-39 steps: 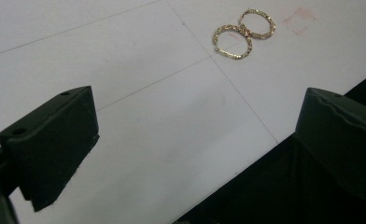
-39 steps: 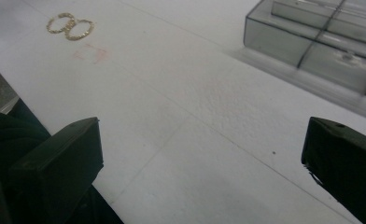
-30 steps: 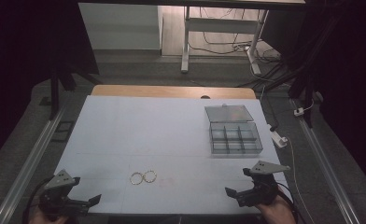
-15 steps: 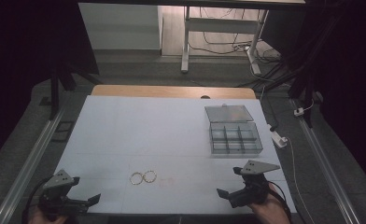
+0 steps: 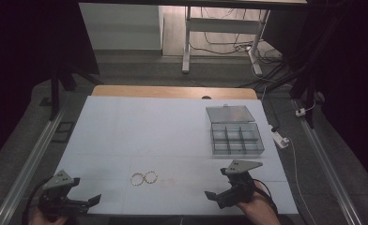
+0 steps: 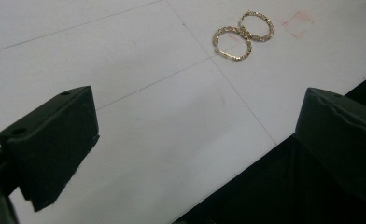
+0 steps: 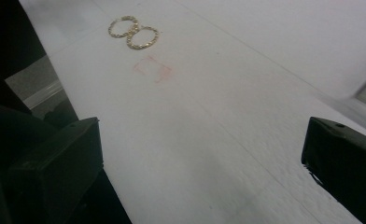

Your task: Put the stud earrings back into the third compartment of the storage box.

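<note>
Gold rings lie touching, compartment box well apart.

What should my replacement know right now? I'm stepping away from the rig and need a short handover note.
Left hand-held gripper: open, empty, at the table's near left corner.
Right hand-held gripper: open, empty, near the front edge, facing the rings.
Two gold rings: side by side, touching, on the white table between the grippers.
Compartment box: far right, lid open; the compartments look empty, as far as the high view shows.
Done: nothing picked up yet.
Left: probably grasp each ring and place it in the box.
</note>
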{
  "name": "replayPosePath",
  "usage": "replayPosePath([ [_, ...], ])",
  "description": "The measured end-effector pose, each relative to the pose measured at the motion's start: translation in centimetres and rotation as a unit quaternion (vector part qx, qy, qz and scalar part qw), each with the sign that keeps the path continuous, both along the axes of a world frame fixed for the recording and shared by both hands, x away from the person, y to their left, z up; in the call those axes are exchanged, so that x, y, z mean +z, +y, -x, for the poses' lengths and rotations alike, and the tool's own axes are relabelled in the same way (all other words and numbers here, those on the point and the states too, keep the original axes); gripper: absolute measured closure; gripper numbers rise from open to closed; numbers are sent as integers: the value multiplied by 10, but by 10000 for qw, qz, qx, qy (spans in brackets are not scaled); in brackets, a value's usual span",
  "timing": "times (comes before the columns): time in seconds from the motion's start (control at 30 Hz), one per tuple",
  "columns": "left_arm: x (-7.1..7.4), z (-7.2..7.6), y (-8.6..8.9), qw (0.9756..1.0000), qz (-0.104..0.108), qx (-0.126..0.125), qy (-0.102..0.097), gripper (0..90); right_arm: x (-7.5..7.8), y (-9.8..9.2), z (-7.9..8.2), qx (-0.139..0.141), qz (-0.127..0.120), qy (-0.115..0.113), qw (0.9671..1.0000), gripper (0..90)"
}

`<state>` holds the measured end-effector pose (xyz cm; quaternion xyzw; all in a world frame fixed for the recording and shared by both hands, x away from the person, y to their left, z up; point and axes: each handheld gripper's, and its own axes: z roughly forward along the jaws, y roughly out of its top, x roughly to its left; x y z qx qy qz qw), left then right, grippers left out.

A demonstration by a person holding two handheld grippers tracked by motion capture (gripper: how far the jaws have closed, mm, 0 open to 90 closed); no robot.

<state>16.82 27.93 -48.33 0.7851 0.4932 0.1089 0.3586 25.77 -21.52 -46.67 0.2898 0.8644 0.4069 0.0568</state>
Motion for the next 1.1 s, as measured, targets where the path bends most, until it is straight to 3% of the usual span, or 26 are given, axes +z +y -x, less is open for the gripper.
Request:
replayPosePath([
  [0.33, 0, 0, 0, 10000, 16, 12, 6, 0, -5, 33, -7, 179, 249, -49, 9995, 0],
  [0.7, 0, 0, 1, 10000, 26, 11, 10, 0, -11, 68, -10, 626, 414, -15, 9972, 0],
  [0.8, 0, 0, 1, 10000, 28, 13, 11, 0, -13, 78, -12, 715, 424, 19, 9965, 0],
  [0.93, 0, 0, 1, 10000, 17, 17, 17, 0, -17, 89, -17, 819, 236, 321, 9958, 0],
  [1.1, 0, 0, 1, 10000, 32, 19, 9, 0, -24, 107, -22, 928, 420, 215, 9946, 0],
])
